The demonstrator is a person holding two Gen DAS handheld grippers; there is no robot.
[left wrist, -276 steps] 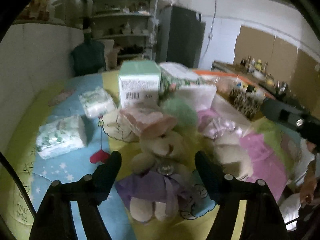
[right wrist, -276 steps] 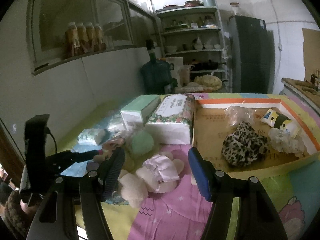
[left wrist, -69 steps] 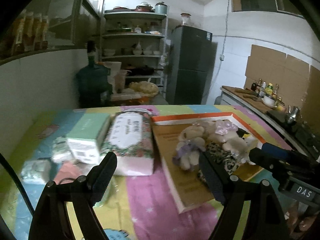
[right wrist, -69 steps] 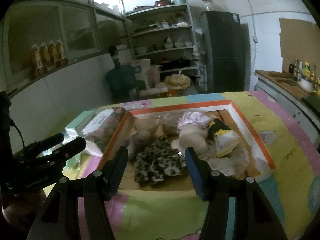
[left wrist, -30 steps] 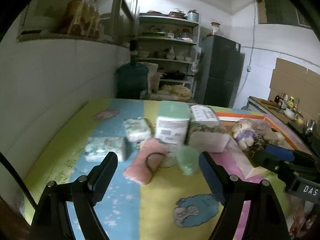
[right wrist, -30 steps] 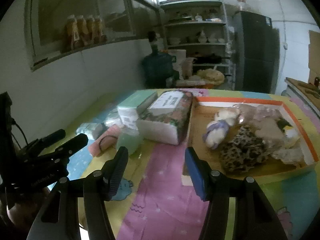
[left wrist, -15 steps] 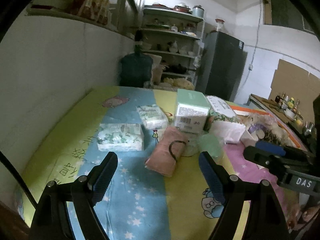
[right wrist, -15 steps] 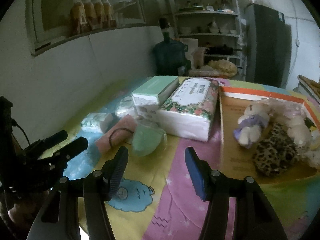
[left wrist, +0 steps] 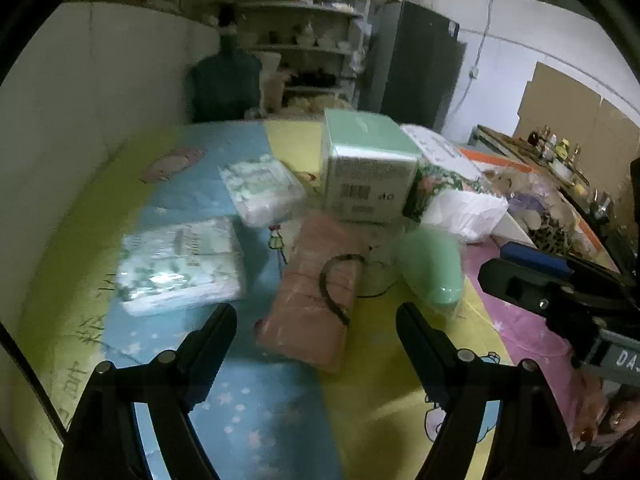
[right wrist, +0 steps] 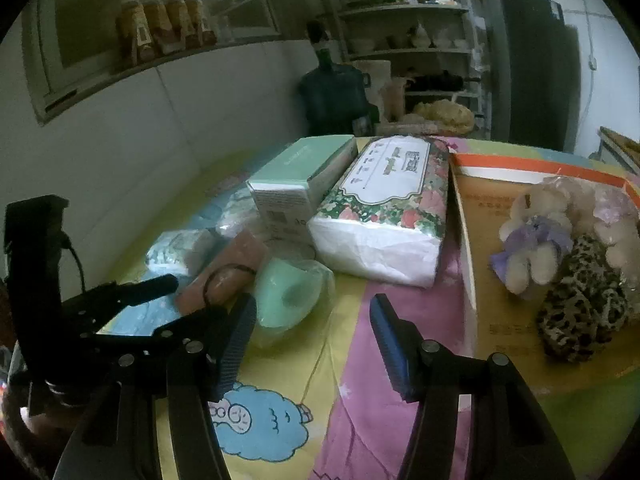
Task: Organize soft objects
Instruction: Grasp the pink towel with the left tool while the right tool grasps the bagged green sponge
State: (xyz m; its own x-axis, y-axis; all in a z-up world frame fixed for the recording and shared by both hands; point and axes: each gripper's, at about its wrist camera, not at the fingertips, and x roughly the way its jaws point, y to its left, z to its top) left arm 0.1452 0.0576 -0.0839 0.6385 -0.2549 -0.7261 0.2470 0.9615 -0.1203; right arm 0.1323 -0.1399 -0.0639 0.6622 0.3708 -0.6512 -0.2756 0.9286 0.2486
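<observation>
my left gripper (left wrist: 316,320) is spread wide and empty, hovering over the surface (left wrist: 360,400). the pink towel roll (left wrist: 320,292) lies right between its fingers at 12 o'clock, long axis running 12-to-6, roughly in line with my reach, a dark hair band (left wrist: 336,284) lying on top of it. my guess is that's the next pick, and the left gripper is the nearer one.

my right gripper (right wrist: 312,332) is also released, nothing in it. the green soft piece in clear wrap (right wrist: 292,300) sits just past its left finger at about 11 o'clock, touching the towel roll's side as far as i can tell.

counts: two small tissue packs (left wrist: 180,264) at 10 to 11 o'clock from the left gripper, one mint box (left wrist: 366,172), one big floral tissue pack (right wrist: 384,208), one tray (right wrist: 520,168) at 2 o'clock of the right gripper holding one plush bear with purple bow (right wrist: 532,236), one leopard print piece (right wrist: 580,316), and some more pale soft bits i can't count.
</observation>
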